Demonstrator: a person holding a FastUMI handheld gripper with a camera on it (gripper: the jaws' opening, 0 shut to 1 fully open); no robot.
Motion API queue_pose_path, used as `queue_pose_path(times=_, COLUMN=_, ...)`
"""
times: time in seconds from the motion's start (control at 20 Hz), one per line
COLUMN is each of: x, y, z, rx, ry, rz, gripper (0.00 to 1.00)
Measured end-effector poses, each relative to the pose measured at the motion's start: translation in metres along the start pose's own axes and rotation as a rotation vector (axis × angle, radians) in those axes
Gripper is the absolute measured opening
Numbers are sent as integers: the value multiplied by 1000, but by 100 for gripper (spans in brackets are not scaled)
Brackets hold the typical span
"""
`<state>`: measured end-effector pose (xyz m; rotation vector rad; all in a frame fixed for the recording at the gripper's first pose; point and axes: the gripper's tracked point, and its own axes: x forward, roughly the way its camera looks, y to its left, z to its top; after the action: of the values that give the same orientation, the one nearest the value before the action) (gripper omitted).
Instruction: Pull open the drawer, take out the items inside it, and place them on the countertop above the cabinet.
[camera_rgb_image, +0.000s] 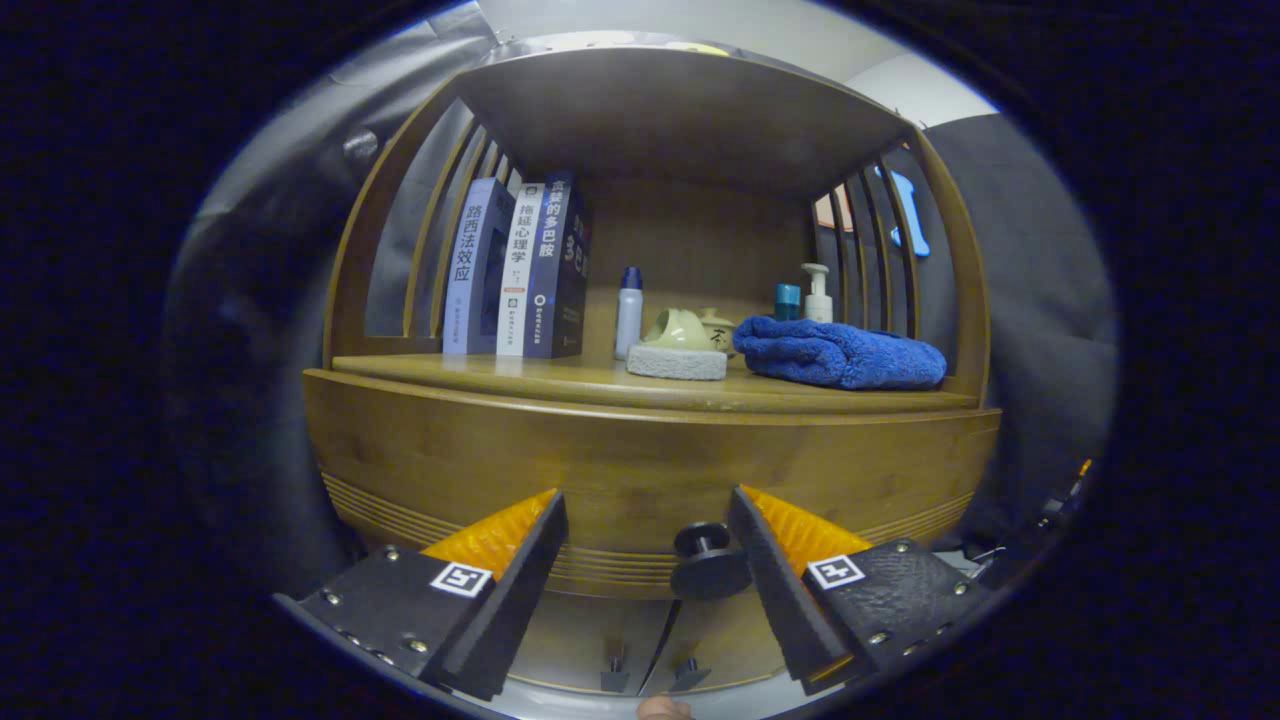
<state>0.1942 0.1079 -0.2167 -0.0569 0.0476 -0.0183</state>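
The cabinet's drawer (640, 470) sits flush; your gripper (648, 535) is spread around its knob (708, 560), so centre, then squeeze squarely.

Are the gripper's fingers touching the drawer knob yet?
Cannot tell. In the gripper view the gripper is open around the drawer knob: a clear gap on the left, but the knob's edge meets the right finger's outline.

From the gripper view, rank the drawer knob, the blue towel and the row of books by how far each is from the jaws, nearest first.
The gripper is open, its jaws apart on either side of the knob.
1. Drawer knob: between the jaws, closer to the right one.
2. Blue towel: beyond them, folded on the shelf's right front.
3. Books: upright at the shelf's left, set somewhat farther back.
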Motion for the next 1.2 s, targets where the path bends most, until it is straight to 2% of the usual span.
queue_pose_path(times=0.4, x=3, y=1, z=2, rx=30, ry=27, rz=3, gripper=99)
queue_pose_path(times=0.5, x=-6, y=-4, z=-4, rx=43, ry=85, rz=-12, gripper=99)
queue_pose_path(times=0.6, x=-28, y=-3, z=13, rx=105, ry=76, rz=-7, gripper=99)
queue_pose_path(times=0.7, x=-55, y=-8, z=32, rx=115, ry=65, rz=-13, gripper=99)
queue_pose_path(times=1.0, x=-150, y=-38, z=93, rx=-54, ry=23, rz=-4, gripper=99)
queue_pose_path(times=1.2, x=-199, y=-54, z=117, rx=-53, ry=35, rz=40, gripper=99)
